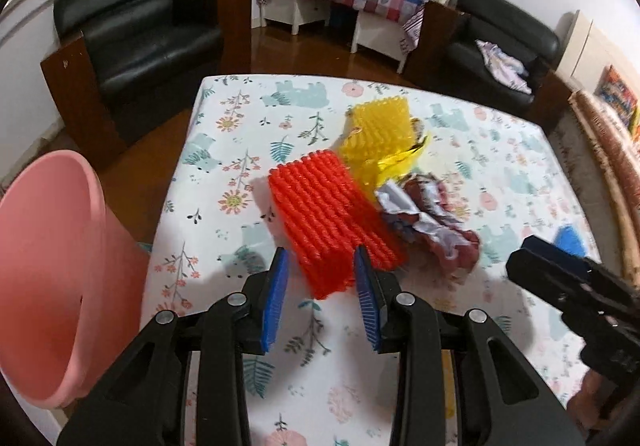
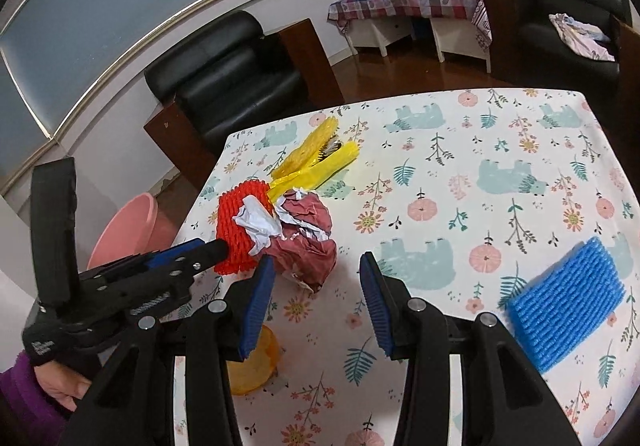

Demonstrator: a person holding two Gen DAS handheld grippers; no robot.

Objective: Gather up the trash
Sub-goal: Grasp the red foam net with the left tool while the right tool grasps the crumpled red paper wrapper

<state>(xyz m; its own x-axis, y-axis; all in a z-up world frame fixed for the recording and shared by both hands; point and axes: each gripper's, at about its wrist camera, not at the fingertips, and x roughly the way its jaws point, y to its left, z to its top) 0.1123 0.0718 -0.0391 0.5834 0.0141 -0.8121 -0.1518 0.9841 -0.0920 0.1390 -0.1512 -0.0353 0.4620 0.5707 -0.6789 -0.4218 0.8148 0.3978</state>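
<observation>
Red foam net sleeve (image 1: 332, 230), ribbed, lies flat on the floral tablecloth (image 1: 224, 182), its near end between the parted blue pads of the left gripper (image 1: 320, 286); whether they touch it, cannot tell. Crumpled maroon-and-white wrapper (image 2: 304, 242) just ahead of the right gripper (image 2: 316, 270), fingers apart, empty. Yellow net sleeve (image 1: 378, 134) behind. Only the right wrist view shows the blue net sleeve (image 2: 568, 302) and an orange cup (image 2: 256, 366); pink bin (image 1: 52, 270) off the table's edge
</observation>
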